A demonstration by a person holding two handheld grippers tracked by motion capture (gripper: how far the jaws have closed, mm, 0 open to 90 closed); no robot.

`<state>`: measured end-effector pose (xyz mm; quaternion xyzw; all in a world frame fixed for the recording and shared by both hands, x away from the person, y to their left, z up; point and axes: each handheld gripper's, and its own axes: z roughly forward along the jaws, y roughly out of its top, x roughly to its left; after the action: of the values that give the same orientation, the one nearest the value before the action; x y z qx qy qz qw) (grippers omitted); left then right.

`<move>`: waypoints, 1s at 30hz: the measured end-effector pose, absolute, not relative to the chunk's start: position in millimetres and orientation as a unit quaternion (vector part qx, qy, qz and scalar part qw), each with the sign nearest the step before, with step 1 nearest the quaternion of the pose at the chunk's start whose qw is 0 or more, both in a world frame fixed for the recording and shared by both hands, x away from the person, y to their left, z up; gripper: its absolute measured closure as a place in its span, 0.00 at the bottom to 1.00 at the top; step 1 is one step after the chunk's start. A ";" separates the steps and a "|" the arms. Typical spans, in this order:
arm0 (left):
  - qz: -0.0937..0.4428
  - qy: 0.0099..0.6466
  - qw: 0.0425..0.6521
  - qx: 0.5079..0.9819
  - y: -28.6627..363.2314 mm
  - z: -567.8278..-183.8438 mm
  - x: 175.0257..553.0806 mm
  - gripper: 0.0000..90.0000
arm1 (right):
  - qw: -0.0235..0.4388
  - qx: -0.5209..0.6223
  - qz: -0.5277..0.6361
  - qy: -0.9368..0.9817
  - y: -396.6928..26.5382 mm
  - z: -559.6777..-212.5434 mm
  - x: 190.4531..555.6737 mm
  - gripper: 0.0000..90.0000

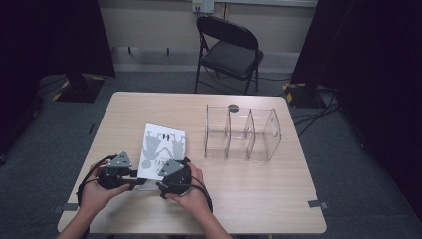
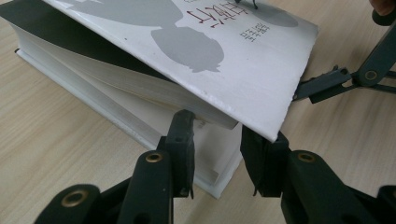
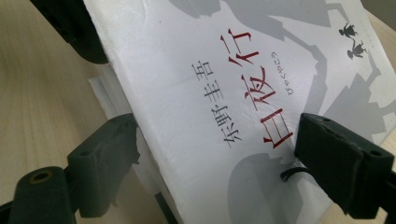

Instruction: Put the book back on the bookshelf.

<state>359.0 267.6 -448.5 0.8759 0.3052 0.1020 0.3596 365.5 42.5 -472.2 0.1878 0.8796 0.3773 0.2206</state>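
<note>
A thick book (image 1: 164, 144) with a white cover and grey silhouettes lies near the table's front edge. In the left gripper view the cover (image 2: 224, 51) is lifted off the page block. My left gripper (image 2: 219, 135) is shut on the book's near corner, one jaw tucked under the cover and top pages, the other at the cover's outer face. My right gripper (image 3: 219, 140) stands open around the same end of the book (image 3: 210, 93), one jaw beside the page edge, the other above the red title. In the high view the left gripper (image 1: 135, 181) and right gripper (image 1: 161, 175) meet at the book's near edge.
A clear acrylic organizer (image 1: 244, 134) with three compartments stands on the right half of the wooden table (image 1: 249, 194). A small dark round mark (image 1: 233, 107) sits behind it. A black folding chair (image 1: 229, 50) stands beyond the far edge.
</note>
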 end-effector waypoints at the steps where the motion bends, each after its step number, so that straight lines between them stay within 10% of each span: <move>1: 0.101 0.306 0.361 0.875 267.4 -448.7 359.0 0.72 | 0.223 0.185 0.380 0.878 42.5 -472.6 366.4 0.14; 26: 0.110 0.305 0.374 0.869 265.8 -450.8 360.5 0.76 | 0.276 0.157 0.375 0.871 41.6 -477.4 365.5 0.30; 30: 0.132 0.292 0.387 0.865 266.3 -458.4 366.3 0.50 | 0.281 0.144 0.371 0.873 38.2 -472.6 364.2 0.40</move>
<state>366.3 266.3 -458.4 0.8646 0.2925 0.1319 0.3867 364.2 38.2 -472.6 0.1445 0.8732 0.3711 0.2811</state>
